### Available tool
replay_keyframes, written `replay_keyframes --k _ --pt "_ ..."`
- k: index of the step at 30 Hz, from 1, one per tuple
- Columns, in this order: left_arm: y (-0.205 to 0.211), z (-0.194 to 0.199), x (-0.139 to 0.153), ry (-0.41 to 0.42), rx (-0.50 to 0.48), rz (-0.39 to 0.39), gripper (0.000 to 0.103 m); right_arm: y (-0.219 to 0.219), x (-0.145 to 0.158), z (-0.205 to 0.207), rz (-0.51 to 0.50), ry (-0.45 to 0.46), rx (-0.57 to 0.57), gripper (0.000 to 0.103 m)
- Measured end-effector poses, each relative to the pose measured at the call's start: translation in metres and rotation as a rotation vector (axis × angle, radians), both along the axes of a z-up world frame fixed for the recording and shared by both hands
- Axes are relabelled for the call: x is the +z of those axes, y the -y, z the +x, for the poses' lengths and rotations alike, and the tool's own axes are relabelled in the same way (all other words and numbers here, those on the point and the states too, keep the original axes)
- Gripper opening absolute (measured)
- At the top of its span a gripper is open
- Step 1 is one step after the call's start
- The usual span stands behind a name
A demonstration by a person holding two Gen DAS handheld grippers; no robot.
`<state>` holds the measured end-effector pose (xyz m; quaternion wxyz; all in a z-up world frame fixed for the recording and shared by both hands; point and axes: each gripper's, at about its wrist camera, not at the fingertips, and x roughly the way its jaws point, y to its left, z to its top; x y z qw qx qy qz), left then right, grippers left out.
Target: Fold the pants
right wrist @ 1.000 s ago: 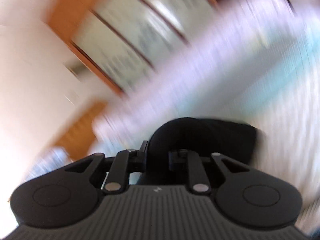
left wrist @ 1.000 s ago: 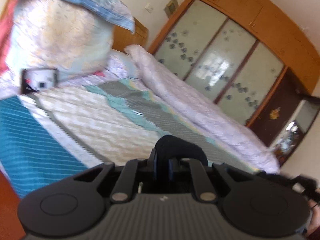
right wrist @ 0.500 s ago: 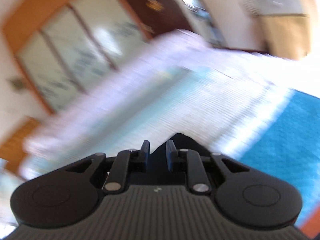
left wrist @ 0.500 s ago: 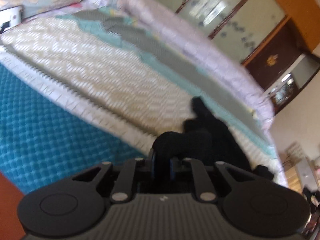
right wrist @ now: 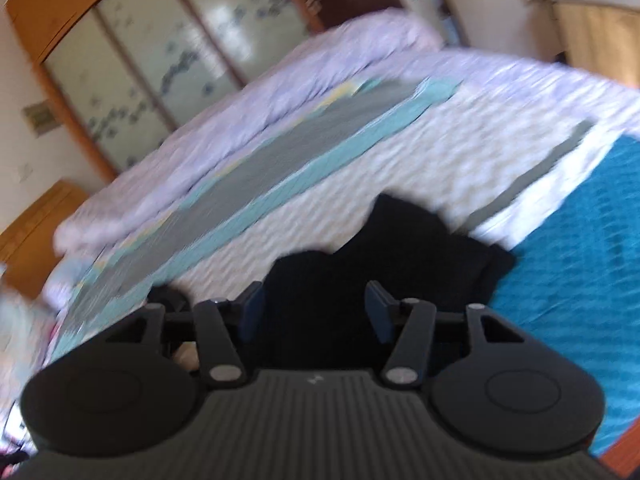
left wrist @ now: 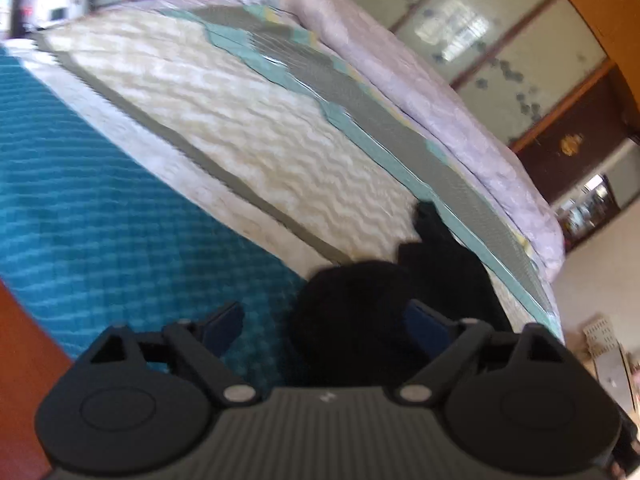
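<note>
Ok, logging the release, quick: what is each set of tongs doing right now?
Left tongs: opening, black pants between them, not pinched.
Right tongs: opening, pants between them, not pinched.

The black pants (left wrist: 440,264) sat partly hidden behind the left hand-held gripper (left wrist: 326,330); motion blurred the bed (right wrist: 400,168).

Black ribbed left claw (left wrist: 324,326), silver pivot screws, blue-padded fingers (left wrist: 222,326)

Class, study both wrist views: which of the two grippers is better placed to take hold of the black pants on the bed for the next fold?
Probably the right gripper: its opening jaws straddle the crumpled black fabric pants, centred ahead. The left gripper, also opening, has the fabric only against one finger, the other over the teal quilted bedspread.
</note>
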<state>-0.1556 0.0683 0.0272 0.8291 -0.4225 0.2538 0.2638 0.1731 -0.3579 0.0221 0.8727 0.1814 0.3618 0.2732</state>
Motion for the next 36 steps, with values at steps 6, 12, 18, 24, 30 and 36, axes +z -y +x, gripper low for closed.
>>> replay_keyframes --k 6,12,18,24,30,36 --pt "0.029 0.022 0.008 0.11 -0.332 0.016 0.01 -0.103 0.02 0.015 -0.002 -0.038 0.265 0.06" --pt "0.056 -0.027 0.024 0.107 -0.543 0.087 0.045 -0.254 0.023 0.043 -0.141 -0.042 0.558 0.08" --pt "0.002 -0.061 0.006 0.12 -0.195 -0.037 0.063 -0.353 -0.036 0.084 -0.353 -0.164 0.5 0.079" --pt "-0.032 -0.014 0.006 0.08 -0.094 0.042 0.098 -0.333 -0.022 0.085 -0.291 -0.078 0.479 0.012" --pt "-0.024 0.056 -0.015 0.011 -0.291 0.027 0.044 -0.164 0.088 0.123 0.116 0.081 0.201 0.012" --pt "0.031 0.032 -0.002 0.109 -0.496 0.084 0.01 0.056 0.121 0.117 0.206 0.224 -0.148 0.012"
